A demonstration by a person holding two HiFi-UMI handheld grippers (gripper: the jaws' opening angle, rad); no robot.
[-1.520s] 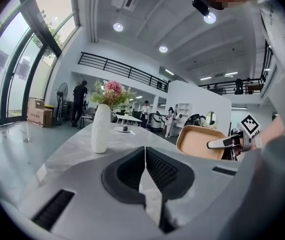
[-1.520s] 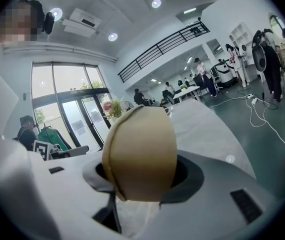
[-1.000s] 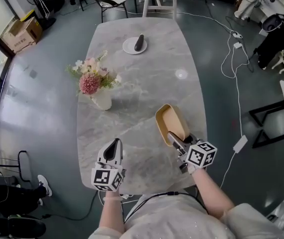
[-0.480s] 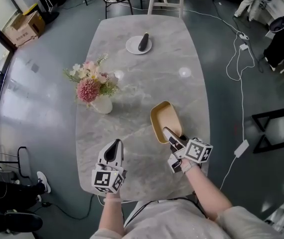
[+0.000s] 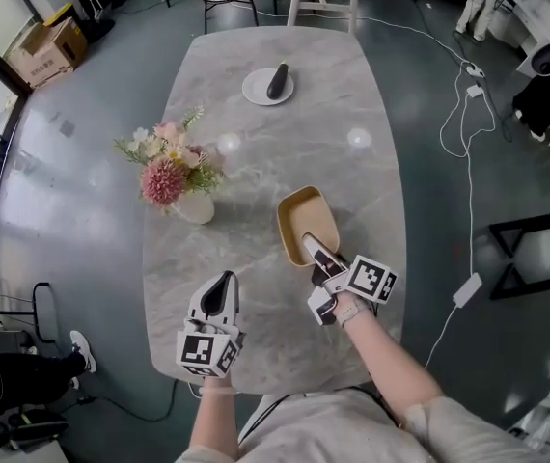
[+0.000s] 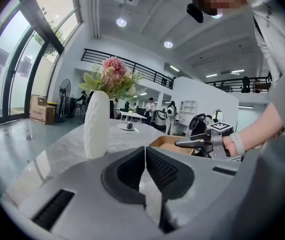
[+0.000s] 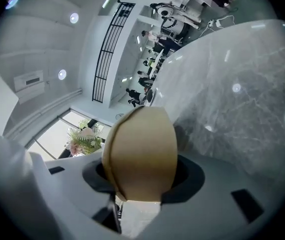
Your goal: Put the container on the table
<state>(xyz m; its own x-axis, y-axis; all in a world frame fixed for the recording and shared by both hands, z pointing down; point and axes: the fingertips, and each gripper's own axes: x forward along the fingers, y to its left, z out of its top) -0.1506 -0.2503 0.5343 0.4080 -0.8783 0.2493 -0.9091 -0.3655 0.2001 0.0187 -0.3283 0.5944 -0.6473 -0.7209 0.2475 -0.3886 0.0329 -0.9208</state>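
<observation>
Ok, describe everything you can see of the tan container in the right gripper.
The container is a tan, matte, rounded-rectangular open tray with a raised rim, empty inside, with its opening facing up. The right gripper clamps its near rim. It is over the grey marble table, right of the flower vase. Whether its base touches the tabletop is unclear.

The container hides the pads of the right claw; far beyond it, the dark thing on the plate is too small to name.

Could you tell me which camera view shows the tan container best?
The head view: nearly the whole container and its open top show. The right gripper view shows only one wall up close; the left gripper view, only a sliver.
</observation>
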